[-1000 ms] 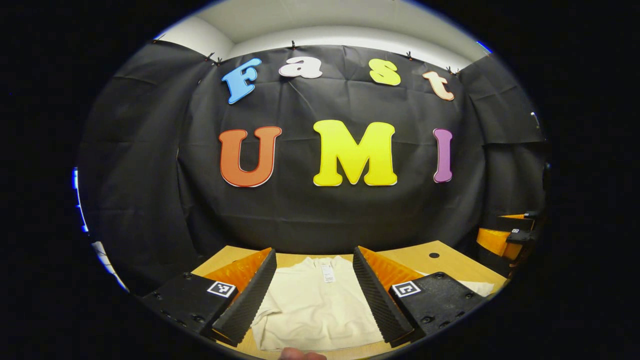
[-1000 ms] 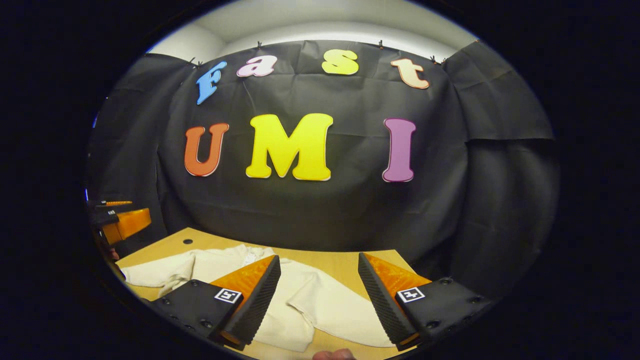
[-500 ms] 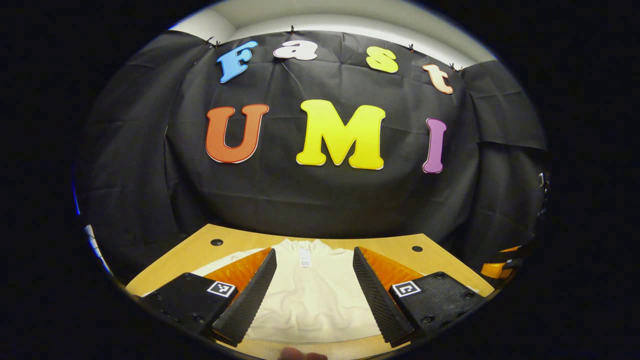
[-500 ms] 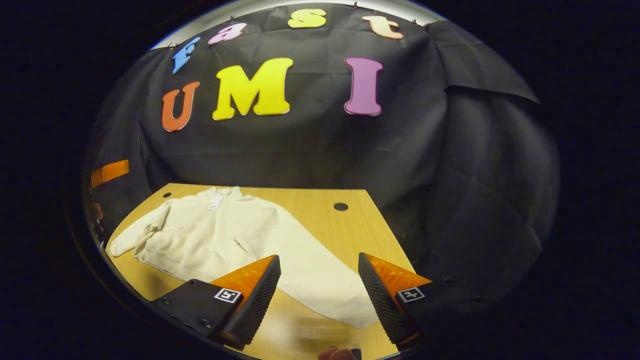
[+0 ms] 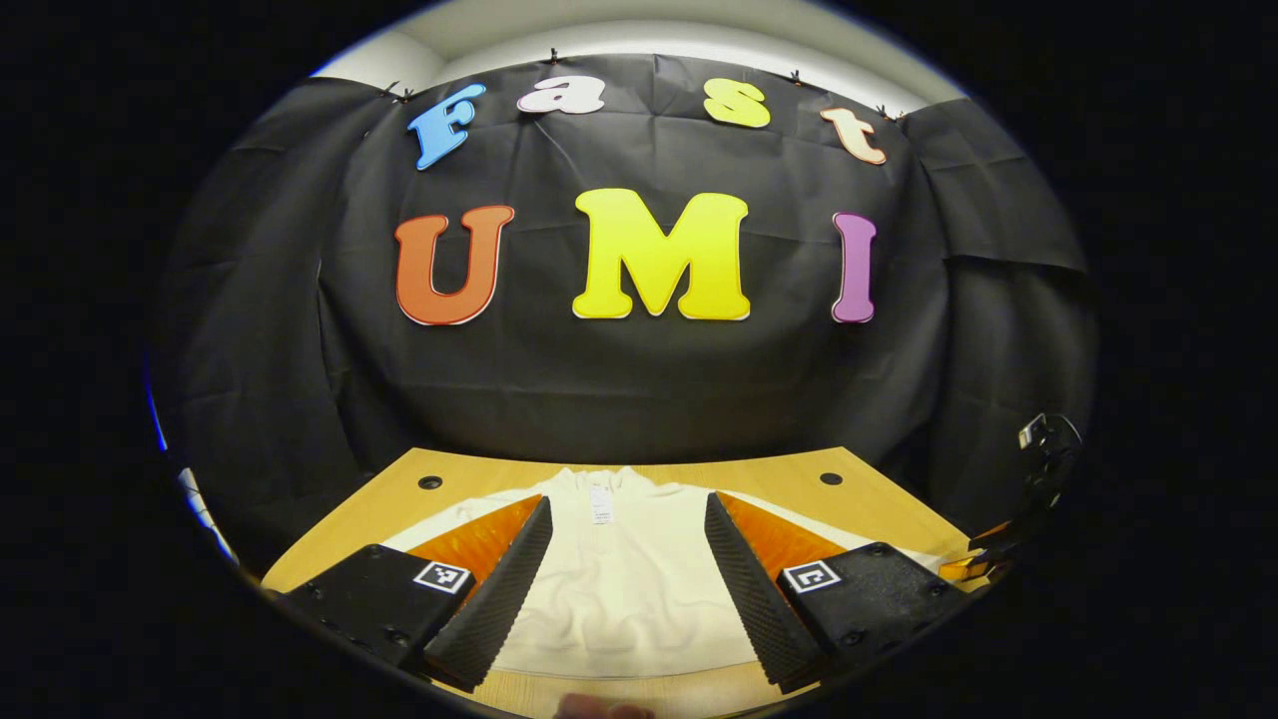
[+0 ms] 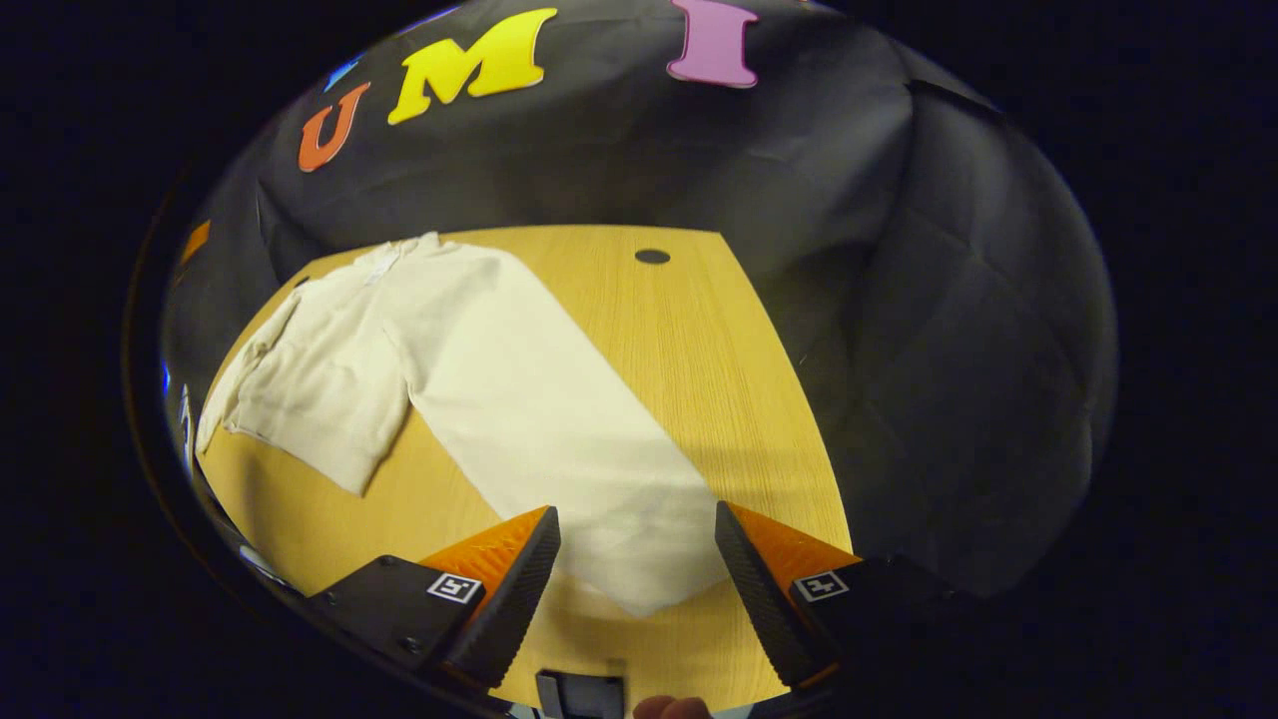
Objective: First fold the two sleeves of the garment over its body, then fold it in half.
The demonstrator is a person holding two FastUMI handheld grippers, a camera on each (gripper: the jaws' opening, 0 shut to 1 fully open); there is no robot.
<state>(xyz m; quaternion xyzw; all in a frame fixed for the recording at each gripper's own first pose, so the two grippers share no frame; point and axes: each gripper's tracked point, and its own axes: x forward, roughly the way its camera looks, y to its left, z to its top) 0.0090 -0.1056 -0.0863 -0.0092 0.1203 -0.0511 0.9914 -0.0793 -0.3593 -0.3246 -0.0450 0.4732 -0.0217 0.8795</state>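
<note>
Wooden table (image 6: 689,350) under flat cream garment (image 6: 469,369), both grippers' jaws spread, empty

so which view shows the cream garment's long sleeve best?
Right gripper view: the cream long sleeve lies stretched across the wooden table, cuff end between the open fingers. Left gripper view mostly shows the garment body.

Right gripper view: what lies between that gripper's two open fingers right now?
The cuff end of the garment's sleeve, flat on the wooden table. The right gripper hangs open over it, neither finger pressing on it.
</note>
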